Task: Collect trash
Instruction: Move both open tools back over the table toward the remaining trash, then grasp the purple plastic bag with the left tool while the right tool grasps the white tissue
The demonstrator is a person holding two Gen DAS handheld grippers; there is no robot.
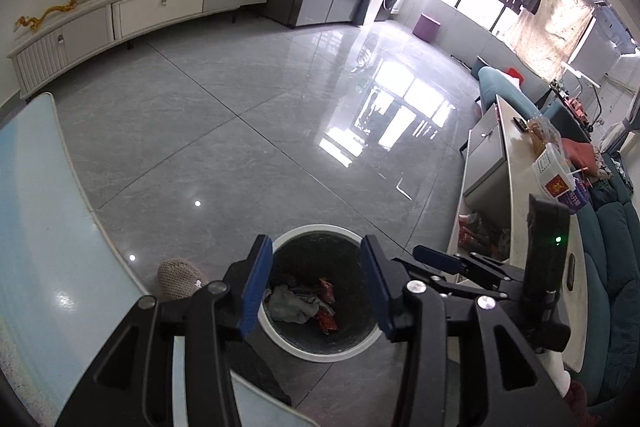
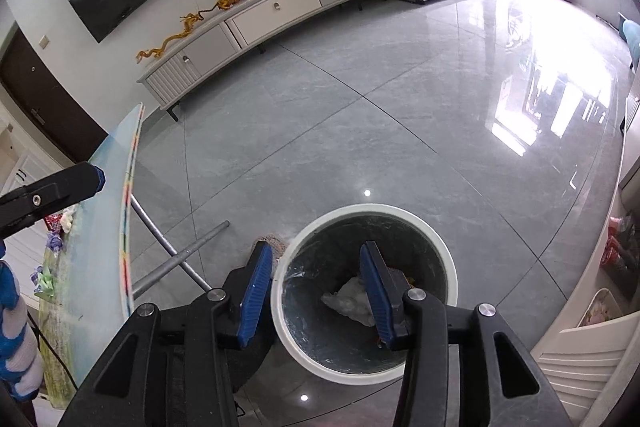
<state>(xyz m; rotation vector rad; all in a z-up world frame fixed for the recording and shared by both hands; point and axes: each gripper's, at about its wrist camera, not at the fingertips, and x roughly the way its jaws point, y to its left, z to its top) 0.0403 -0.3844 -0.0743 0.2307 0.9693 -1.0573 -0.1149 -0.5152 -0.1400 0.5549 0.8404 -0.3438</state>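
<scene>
Left gripper released, blue pads apart, nothing between them, hovering over round white-rimmed bin with dark liner on the grey tile floor. Bin sits just right of the pale blue bench. Inside: grey crumpled rag, red snack wrappers. Right gripper also released, empty, above same bin; clear crumpled plastic lies at its bottom.

black claw, blue pads, silver screws
</scene>
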